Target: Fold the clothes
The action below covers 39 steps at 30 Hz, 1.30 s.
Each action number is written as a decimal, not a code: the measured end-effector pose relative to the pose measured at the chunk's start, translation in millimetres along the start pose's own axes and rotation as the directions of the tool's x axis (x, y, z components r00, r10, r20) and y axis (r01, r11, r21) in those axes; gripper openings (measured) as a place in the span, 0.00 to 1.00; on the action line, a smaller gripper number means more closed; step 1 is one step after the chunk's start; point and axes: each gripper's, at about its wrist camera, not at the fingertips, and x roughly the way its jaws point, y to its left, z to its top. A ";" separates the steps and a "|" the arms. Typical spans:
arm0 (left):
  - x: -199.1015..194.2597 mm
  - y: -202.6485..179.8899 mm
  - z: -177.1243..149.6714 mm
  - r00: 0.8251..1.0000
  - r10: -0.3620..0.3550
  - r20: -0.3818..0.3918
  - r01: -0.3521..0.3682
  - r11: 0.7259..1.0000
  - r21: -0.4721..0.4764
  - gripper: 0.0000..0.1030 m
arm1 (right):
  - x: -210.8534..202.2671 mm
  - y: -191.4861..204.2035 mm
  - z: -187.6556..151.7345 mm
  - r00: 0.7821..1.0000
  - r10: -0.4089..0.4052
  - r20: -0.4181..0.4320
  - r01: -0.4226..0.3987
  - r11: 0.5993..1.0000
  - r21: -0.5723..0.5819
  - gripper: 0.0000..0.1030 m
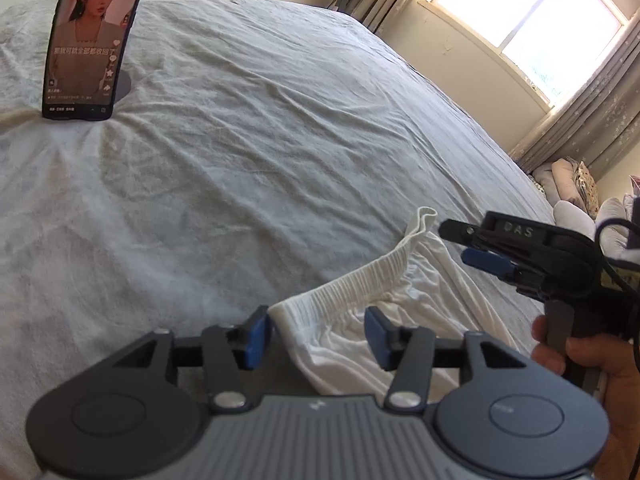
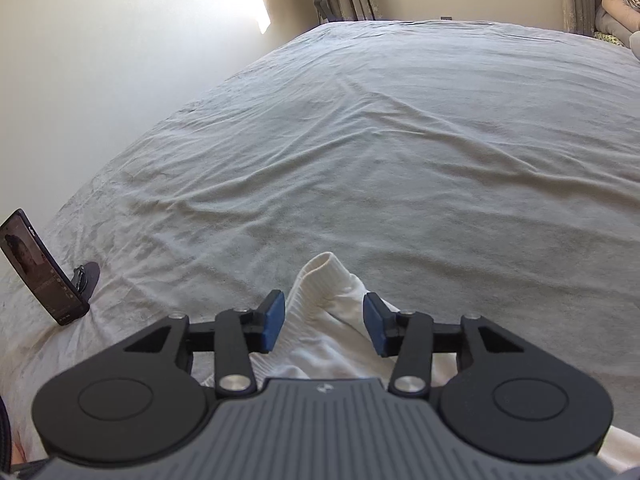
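Left gripper nearest in its own view, blue pads spread apart, nothing clamped. White garment lies on the bed at the near edge, its ribbed waistband running between and just past the left pads; whether pads touch the cloth, cannot tell. Waistband end stands up in a small loop at the far right of the garment.

Right gripper in its own view also apart, pads on either side of the garment, not closed on it. The looped waistband end pokes up just beyond the pads. In the left view the right gripper is seen from the side, above the garment's right part, held by a hand at the trigger.

Bed covered by a wrinkled grey sheet, spreading well beyond the garment.

Phone stands upright on a stand at the left part of the bed, screen lit with a woman's portrait; well apart from the garment.

Farthest: window with curtains, pillows piled near the wall at right, pink cloth hanging by the curtain.
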 end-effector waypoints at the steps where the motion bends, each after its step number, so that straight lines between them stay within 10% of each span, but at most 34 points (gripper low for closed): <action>1: -2.5 -2.2 0.1 1.000 0.012 0.015 -0.013 1.000 0.010 0.59 | -7.7 -3.4 -1.1 1.000 -0.005 0.005 0.005 1.000 0.003 0.48; 26: -17.6 -89.8 -36.2 0.996 -0.050 0.071 0.028 0.961 0.273 0.60 | -207.8 -167.8 -95.4 0.949 -0.309 0.062 0.291 0.936 0.198 0.52; 39: 19.0 -106.8 -42.9 0.998 -0.065 0.019 0.057 0.959 0.279 0.60 | -186.5 -163.3 -131.9 0.966 -0.253 0.043 0.257 0.960 -0.113 0.51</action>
